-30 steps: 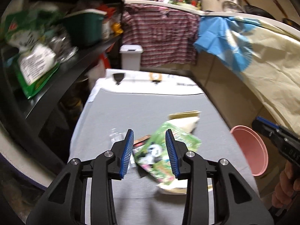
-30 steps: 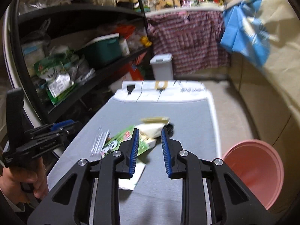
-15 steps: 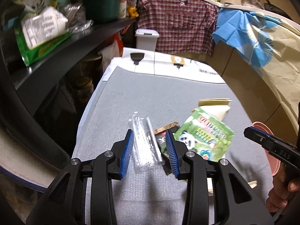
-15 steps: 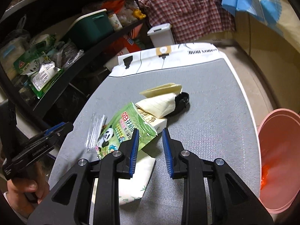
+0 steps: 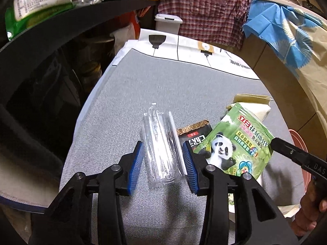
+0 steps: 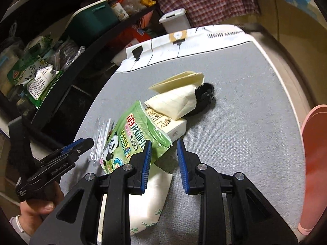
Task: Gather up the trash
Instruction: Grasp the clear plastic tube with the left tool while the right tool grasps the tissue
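The left claw (image 5: 163, 163) had just been opening, its jaws apart around the clear wrapper (image 5: 161, 147) lying flat on the tabletop (image 5: 184, 85). A slip off the thin film was risked.

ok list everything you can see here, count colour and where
clear wrapper: 1, transparent, on the grey mat between the open left jaws
panda pouch: 1, green, right of the clear wrapper
dark packet: 1, black and brown, partly under the panda pouch
cream wrappers: 2, pale yellow, behind the panda pouch
white box: 1, under the cream wrappers
black object: 1, behind the cream wrappers, unclear what
tissue pack: 1, white, under the right gripper's left finger
basin: 1, pink, off the mat's right edge
mat: 1, grey, on the table
bin: 1, white, beyond the table
shelf: 1, black, left, cluttered
left gripper: black, blue pads, open
right gripper: same, open, empty
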The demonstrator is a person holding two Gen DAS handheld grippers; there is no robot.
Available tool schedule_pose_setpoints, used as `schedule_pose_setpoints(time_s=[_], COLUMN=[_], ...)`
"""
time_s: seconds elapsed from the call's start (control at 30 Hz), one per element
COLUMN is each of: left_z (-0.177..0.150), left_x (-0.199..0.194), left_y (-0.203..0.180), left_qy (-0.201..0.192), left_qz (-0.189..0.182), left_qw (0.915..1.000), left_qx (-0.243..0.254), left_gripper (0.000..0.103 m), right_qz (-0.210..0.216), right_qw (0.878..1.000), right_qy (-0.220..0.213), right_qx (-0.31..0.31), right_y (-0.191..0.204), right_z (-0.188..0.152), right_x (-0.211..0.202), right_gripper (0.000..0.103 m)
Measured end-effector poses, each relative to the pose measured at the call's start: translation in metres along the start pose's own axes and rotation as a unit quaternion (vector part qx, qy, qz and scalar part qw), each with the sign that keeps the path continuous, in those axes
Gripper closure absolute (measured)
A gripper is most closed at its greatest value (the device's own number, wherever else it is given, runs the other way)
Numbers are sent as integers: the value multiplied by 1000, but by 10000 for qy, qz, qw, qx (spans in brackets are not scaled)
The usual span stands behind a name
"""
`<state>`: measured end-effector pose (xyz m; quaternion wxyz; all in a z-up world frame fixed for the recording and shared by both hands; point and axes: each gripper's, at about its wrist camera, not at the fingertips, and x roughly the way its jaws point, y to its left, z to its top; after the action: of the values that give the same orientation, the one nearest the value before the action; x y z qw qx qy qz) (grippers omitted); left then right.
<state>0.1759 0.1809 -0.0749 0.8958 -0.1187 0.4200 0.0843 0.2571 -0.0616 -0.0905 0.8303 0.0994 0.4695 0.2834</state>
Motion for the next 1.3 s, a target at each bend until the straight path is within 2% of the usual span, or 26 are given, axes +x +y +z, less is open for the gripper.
schedule_pose_setpoints(time_s=[0.17, 0.3, 0.33, 0.4, 0.53, 0.63, 0.8, 1.0, 1.3], left_z=[-3, -4, -5, -5, -4, -2, 1, 2, 8], left_x=[9, 15, 15, 15, 14, 10, -3, -22, -57], left_y=[-1, -2, -2, -2, -3, -5, -6, -10, -25], left_qy=[177, 312, 324, 342, 375, 356, 217, 9, -398], left_qz=[28, 8, 8, 12, 35, 82, 83, 48, -51], left_qw=[9998, 9995, 9995, 9994, 9992, 9992, 9996, 9997, 9984], left_qx=[32, 54, 56, 50, 101, 131, 146, 230, 394], left_gripper=[63, 64, 66, 71, 90, 98, 100, 102, 102], right_qz=[44, 56, 69, 87, 199, 314, 383, 335, 118], right_qw=[9999, 9999, 9999, 9998, 9990, 9975, 9944, 9871, 9808], right_qy=[137, 89, 74, -4, -203, -397, -662, -1183, -1576], right_qx=[-32, -80, -100, -180, -351, -501, -731, -1021, -1146], right_y=[2, 5, 6, 10, 19, 28, 42, 53, 48], right_z=[-1, 0, 0, 1, 2, 4, 3, 5, 3], right_x=[8, 6, 5, 0, -14, -28, -49, -90, -129], right_gripper=[75, 78, 79, 88, 95, 99, 100, 101, 101])
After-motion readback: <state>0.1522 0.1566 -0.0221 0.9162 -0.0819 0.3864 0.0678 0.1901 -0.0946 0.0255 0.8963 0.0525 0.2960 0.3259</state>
